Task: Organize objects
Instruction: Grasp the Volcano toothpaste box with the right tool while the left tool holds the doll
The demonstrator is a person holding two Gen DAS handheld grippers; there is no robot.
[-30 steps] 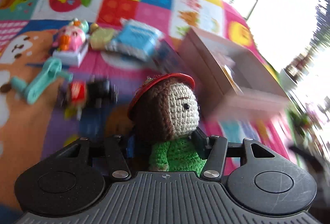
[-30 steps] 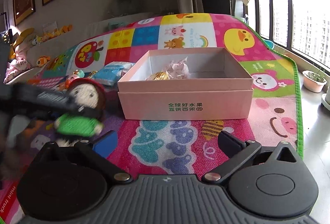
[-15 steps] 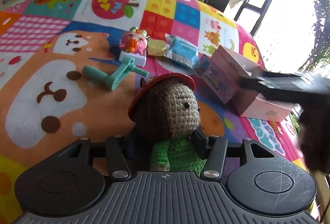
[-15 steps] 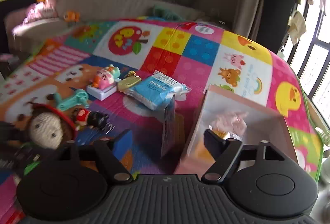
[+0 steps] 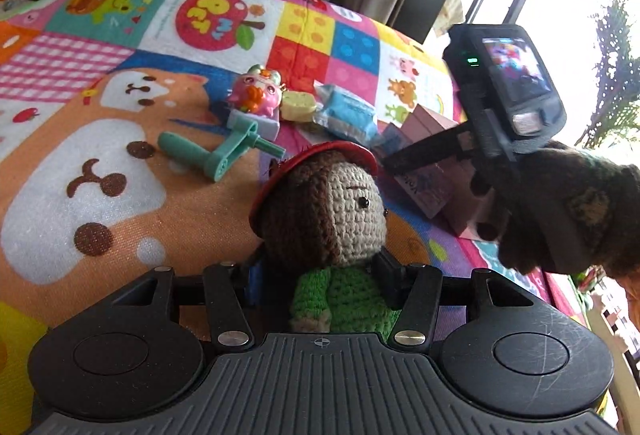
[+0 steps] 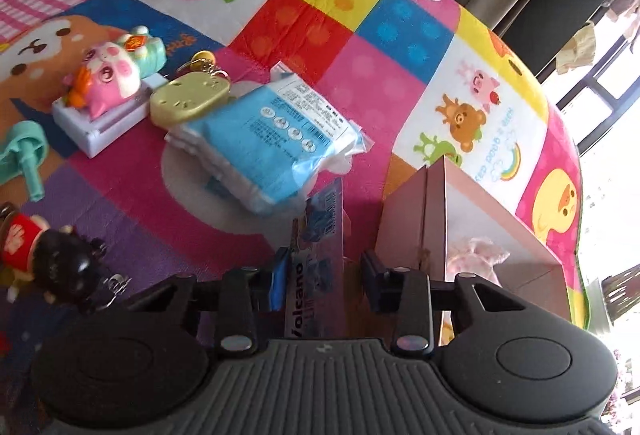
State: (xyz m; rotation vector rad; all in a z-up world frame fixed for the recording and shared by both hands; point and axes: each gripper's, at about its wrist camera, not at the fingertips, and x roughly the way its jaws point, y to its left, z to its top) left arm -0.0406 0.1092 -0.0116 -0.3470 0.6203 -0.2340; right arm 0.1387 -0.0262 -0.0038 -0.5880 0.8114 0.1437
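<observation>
A crochet doll (image 5: 332, 207) with a red hat and green jumper sits upright between the pads of my left gripper (image 5: 320, 271), which is shut on its body. My right gripper (image 6: 324, 275) straddles a small upright printed carton (image 6: 320, 231) that stands against the open pink box (image 6: 432, 203). Its jaws are closing, and the blue pad and the black pad sit against the carton's two sides. In the left wrist view a gloved hand (image 5: 560, 215) holds the right gripper over that carton (image 5: 424, 191).
On the colourful play mat (image 6: 360, 83) lie a blue tissue pack (image 6: 276, 139), a gold cat charm (image 6: 188, 99), a pink cat toy on a white base (image 6: 112, 79), a teal crank toy (image 5: 224, 151) and a red-and-black figure (image 6: 44, 251). A pink wrapped item (image 6: 476, 255) lies inside the box.
The right gripper swung from facing the pink box to above the carton beside it, and its jaws narrowed around the carton. The left gripper carried the doll away from the box, then stopped.
</observation>
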